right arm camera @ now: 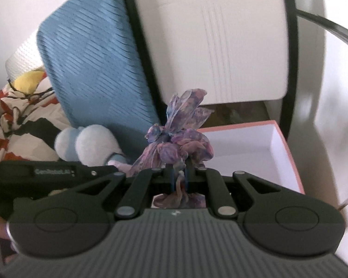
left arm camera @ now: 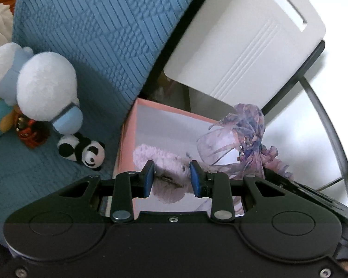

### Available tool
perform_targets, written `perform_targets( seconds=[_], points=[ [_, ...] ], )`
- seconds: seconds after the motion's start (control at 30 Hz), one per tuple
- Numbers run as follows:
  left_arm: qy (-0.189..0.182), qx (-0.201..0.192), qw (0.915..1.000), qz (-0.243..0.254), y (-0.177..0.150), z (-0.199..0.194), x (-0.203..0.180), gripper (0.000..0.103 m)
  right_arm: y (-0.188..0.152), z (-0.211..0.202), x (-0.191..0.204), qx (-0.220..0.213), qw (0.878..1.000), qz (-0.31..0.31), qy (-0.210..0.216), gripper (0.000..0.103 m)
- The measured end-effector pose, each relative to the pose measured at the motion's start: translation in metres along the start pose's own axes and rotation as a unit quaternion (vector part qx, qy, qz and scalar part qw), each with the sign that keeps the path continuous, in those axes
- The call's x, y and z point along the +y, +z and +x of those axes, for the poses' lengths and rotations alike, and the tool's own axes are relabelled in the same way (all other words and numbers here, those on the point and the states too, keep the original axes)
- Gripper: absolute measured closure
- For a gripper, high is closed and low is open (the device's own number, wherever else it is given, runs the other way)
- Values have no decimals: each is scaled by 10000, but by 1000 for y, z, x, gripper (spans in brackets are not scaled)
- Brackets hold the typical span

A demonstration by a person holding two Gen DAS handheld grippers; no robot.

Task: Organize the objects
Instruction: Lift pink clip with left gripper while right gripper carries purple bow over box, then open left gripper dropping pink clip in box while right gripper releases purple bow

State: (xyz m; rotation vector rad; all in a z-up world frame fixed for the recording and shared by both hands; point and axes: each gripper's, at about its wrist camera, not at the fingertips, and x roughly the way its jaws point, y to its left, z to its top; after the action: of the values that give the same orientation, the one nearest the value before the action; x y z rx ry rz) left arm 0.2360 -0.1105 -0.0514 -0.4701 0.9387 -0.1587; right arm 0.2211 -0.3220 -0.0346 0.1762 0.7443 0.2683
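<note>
At nine o'clock in your left wrist view, a white-and-blue plush toy [left arm camera: 46, 88] lay on the blue quilted cover [left arm camera: 92, 34], a small panda plush [left arm camera: 83, 150] just beside it. Your left tongs [left arm camera: 171, 178] were clamped on a lilac fuzzy plush [left arm camera: 167, 159] over the pink-rimmed box [left arm camera: 127, 143]. At three o'clock, your right tongs [right arm camera: 179, 180] pinched a purple flowery fabric ornament [right arm camera: 181, 139], held beside that box [right arm camera: 287, 153], before the white lid [right arm camera: 220, 46].

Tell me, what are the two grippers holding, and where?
Left gripper pinches a fluffy lilac toy mid-body; right gripper clamps a purple scarf near its lower bunched end.
</note>
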Motion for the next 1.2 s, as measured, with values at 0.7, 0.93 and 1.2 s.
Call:
perform_targets(
  seconds=[0.7, 0.93, 1.2],
  points=[
    [370, 863, 9955, 149, -35, 118, -28, 75, -49, 77, -92, 951, 9937, 527, -268, 91],
    [457, 920, 9945, 192, -34, 132, -25, 75, -55, 90, -102, 1024, 9925, 548, -385, 90],
    [393, 743, 9961, 266, -26, 120, -26, 63, -49, 87, -104, 977, 9929, 478, -483, 68]
  ],
)
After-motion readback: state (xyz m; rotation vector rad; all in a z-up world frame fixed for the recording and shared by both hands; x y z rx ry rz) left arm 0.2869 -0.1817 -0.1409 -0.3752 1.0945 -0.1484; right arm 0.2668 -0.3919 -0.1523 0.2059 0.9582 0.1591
